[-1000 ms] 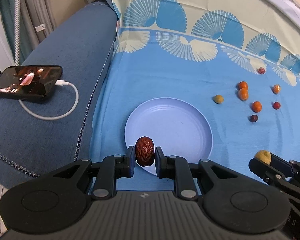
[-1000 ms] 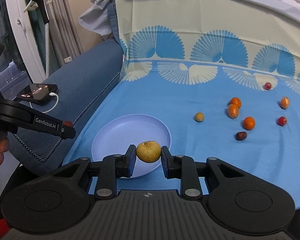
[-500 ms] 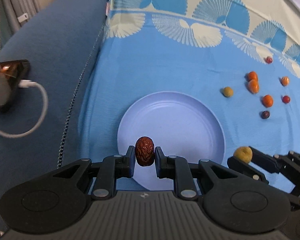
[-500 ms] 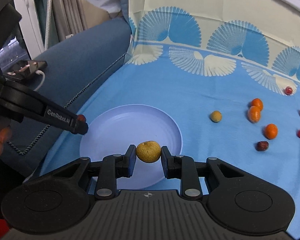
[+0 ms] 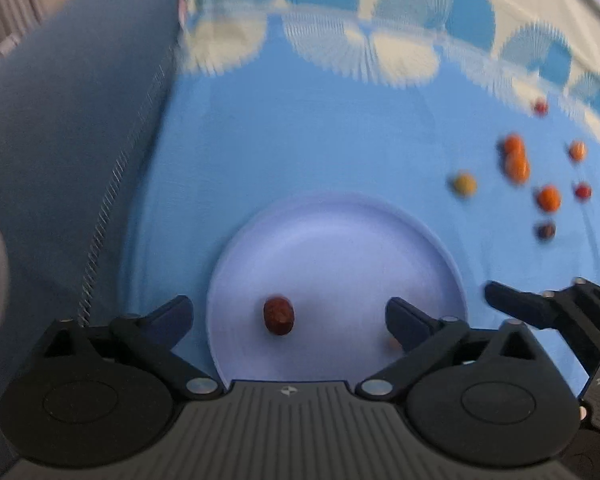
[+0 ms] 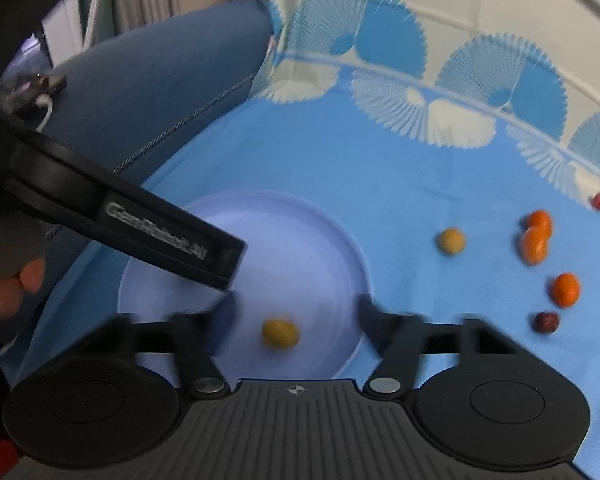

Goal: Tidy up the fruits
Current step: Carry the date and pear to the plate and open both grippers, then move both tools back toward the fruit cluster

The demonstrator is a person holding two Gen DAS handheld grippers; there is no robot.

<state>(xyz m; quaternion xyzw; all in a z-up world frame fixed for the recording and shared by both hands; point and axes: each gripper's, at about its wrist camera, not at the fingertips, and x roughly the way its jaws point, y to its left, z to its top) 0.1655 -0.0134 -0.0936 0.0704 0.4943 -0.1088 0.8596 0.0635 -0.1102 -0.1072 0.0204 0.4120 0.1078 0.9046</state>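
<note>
From the left wrist, we are seeing our left gripper [image 5: 288, 312], its jaws just sprung wide, over the plate [image 5: 340, 216], with the red date [image 5: 278, 315] lying free between them. From the right wrist, our right gripper [image 6: 294, 316] is gaping too, jaws freshly opened, the yellow fruit [image 6: 280, 333] sitting loose on the plate.

Both wrist views, blurred, over plate [image 5: 440, 240]
</note>
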